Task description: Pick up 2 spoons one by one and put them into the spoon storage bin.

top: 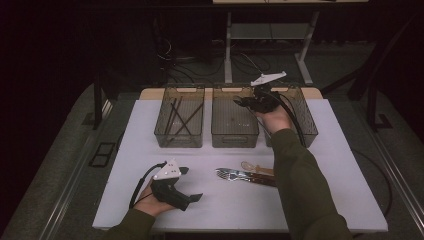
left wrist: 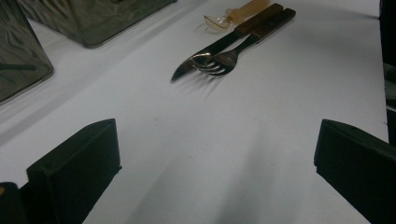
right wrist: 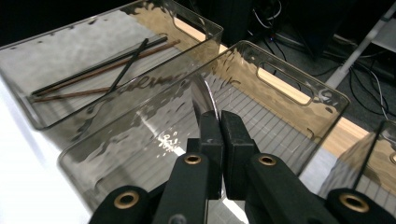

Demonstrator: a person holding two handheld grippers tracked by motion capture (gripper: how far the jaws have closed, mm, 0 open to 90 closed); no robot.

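- High view: white table (top: 150, 130), three clear bins along far edge; right gripper (top: 248, 101) up over middle bin (top: 235, 131), rim just below. Left gripper (top: 192, 185) low near front edge, bare tabletop around it.
- Left gripper view: jaws wide apart, nothing btwn; knife (left wrist: 212, 51), fork (left wrist: 233, 55) & spoon (left wrist: 233, 14) ahead, well apart from jaws.
- Right gripper view: jaws clamped together on thin metal blade (right wrist: 204, 98), tip pointing into middle bin; chopsticks (right wrist: 102, 70) in next bin.

The room was dark. A white worktop (top: 150, 200) stood on a grey carpet floor (top: 60, 165). Behind it were the metal legs of another table (top: 228, 50) and loose black cables (top: 175, 60) on the floor.
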